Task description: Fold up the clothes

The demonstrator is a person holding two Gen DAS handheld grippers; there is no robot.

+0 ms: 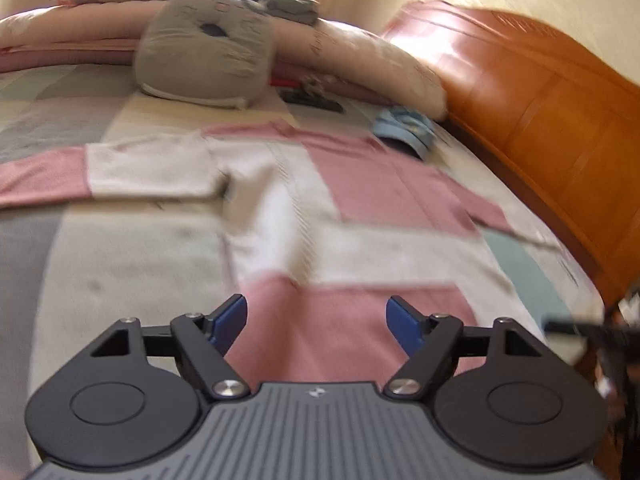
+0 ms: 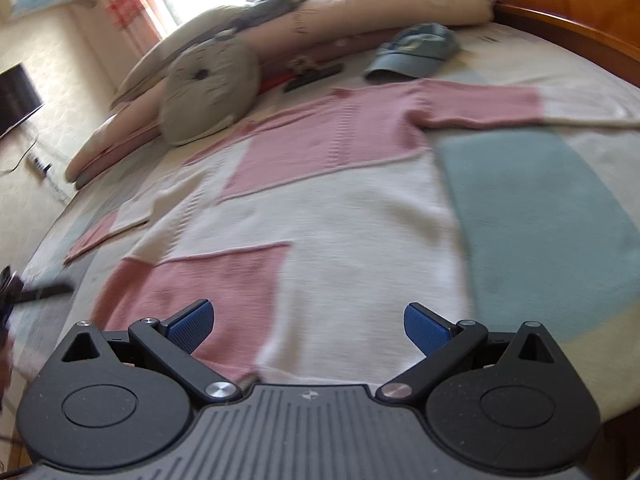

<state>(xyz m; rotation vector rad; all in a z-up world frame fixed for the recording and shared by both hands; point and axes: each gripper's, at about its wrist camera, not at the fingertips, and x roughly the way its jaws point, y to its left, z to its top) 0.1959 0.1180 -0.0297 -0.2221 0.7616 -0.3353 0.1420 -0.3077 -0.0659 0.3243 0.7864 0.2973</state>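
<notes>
A pink and cream block-patterned sweater (image 1: 304,208) (image 2: 320,200) lies spread flat on the bed, sleeves stretched out to both sides. My left gripper (image 1: 316,326) hovers open over the pink patch at the hem, nothing between its blue pads. Over the hem too, my right gripper (image 2: 308,330) is open and empty, above the border of the pink and cream patches. A dark blurred piece of the other gripper shows at the right edge of the left wrist view and at the left edge of the right wrist view.
A grey cat-face cushion (image 1: 204,52) (image 2: 208,88) and folded pink and cream quilts (image 1: 360,52) (image 2: 360,4) lie beyond the sweater. A blue cap (image 1: 408,128) (image 2: 416,52) and a dark clip (image 2: 312,74) lie near them. An orange wooden headboard (image 1: 540,120) borders the patchwork bedspread (image 2: 540,220).
</notes>
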